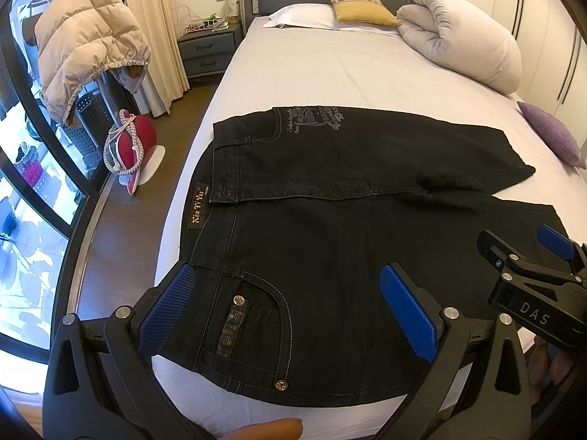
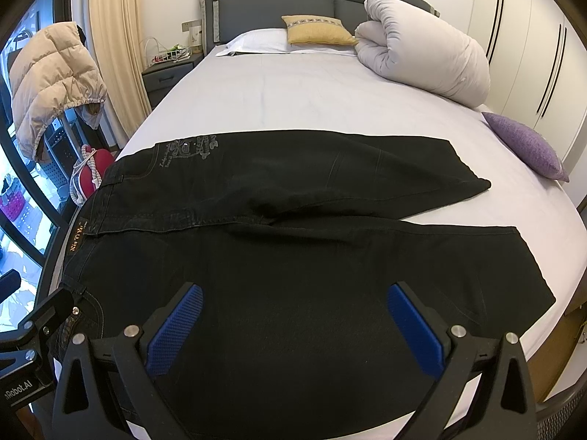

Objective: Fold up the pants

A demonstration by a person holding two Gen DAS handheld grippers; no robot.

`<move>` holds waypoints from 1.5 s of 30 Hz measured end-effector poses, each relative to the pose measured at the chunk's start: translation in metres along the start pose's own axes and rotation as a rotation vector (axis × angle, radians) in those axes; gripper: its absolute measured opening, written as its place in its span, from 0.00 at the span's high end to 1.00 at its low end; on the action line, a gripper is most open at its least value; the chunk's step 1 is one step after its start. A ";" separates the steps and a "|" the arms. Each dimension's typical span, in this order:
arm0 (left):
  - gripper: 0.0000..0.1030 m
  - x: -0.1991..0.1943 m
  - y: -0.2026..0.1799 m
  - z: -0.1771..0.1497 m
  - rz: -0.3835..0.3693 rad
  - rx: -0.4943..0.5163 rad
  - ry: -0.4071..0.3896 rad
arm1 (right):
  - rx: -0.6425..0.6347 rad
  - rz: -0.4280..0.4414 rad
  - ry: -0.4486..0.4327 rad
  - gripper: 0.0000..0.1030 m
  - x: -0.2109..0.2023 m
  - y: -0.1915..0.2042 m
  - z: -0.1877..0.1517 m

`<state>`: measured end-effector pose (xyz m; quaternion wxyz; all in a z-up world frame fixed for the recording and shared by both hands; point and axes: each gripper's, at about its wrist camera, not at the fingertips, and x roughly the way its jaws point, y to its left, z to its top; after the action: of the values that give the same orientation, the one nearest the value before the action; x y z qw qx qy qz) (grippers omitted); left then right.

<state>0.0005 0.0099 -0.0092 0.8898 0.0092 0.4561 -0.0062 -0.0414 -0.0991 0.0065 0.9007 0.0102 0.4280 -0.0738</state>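
Black jeans (image 1: 330,198) lie flat on the white bed sheet (image 1: 312,73), waist at the left, both legs running right; they also show in the right wrist view (image 2: 293,242). My left gripper (image 1: 290,308) is open, its blue pads either side of the near waist pocket, above the cloth. My right gripper (image 2: 293,326) is open over the near leg, holding nothing; it also shows in the left wrist view (image 1: 524,253) at the right. The left gripper's tip (image 2: 55,311) shows at the left edge of the right wrist view.
A rolled white duvet (image 1: 462,33), a yellow cushion (image 1: 359,7) and a white pillow (image 1: 304,16) lie at the head of the bed. A purple cushion (image 1: 554,135) sits at the right edge. A nightstand (image 1: 209,47), a beige jacket (image 1: 84,47) and a red object (image 1: 135,146) stand left of the bed.
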 end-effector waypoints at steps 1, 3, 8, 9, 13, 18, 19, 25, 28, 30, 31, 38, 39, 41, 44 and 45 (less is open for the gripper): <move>0.00 0.000 0.000 0.000 0.000 0.000 0.001 | 0.001 0.000 0.000 0.00 0.000 0.000 0.001; 0.00 0.000 0.000 0.000 -0.001 -0.001 0.003 | 0.000 0.000 0.001 0.00 0.000 -0.001 0.001; 0.00 0.002 0.002 -0.001 0.000 -0.003 0.004 | 0.000 0.000 0.001 0.00 0.001 0.002 -0.001; 0.00 0.002 0.003 -0.001 0.000 -0.004 0.005 | 0.000 0.000 0.002 0.00 0.001 0.002 -0.002; 0.00 0.002 0.003 -0.001 -0.001 -0.004 0.005 | -0.001 0.001 0.003 0.00 0.000 0.001 0.000; 0.00 0.005 0.004 -0.001 -0.006 -0.008 0.012 | 0.000 0.000 0.002 0.00 0.001 0.001 -0.001; 0.00 0.005 0.004 0.000 -0.005 -0.007 0.013 | 0.000 0.000 0.003 0.00 0.001 0.001 -0.001; 0.00 0.004 0.002 0.001 -0.004 -0.002 0.009 | 0.000 0.000 0.004 0.00 0.001 0.001 -0.001; 0.00 0.004 0.001 0.001 -0.003 -0.002 0.008 | 0.000 0.001 0.004 0.00 0.001 0.001 0.000; 0.00 0.004 0.001 0.001 -0.003 -0.003 0.008 | -0.001 0.001 0.004 0.00 0.002 0.001 -0.001; 0.00 0.004 0.001 0.001 -0.003 -0.004 0.009 | 0.000 0.001 0.004 0.00 0.001 0.001 0.000; 0.00 0.004 0.001 0.001 -0.008 -0.003 0.009 | 0.000 0.001 0.005 0.00 0.002 0.001 -0.003; 0.00 0.004 0.001 0.001 -0.009 -0.004 0.008 | 0.001 0.001 0.006 0.00 0.003 0.001 -0.005; 0.00 0.002 0.000 0.001 -0.002 -0.004 0.003 | 0.000 0.001 0.006 0.00 0.003 0.001 -0.002; 0.00 -0.001 -0.001 0.001 -0.001 -0.006 -0.024 | -0.001 0.001 0.005 0.00 0.004 0.002 -0.004; 0.00 -0.003 -0.002 0.001 0.004 -0.003 -0.037 | -0.001 0.001 0.005 0.00 0.004 0.002 -0.005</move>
<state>-0.0002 0.0080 -0.0063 0.8981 0.0089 0.4397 -0.0038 -0.0423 -0.0971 -0.0003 0.8996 0.0101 0.4305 -0.0728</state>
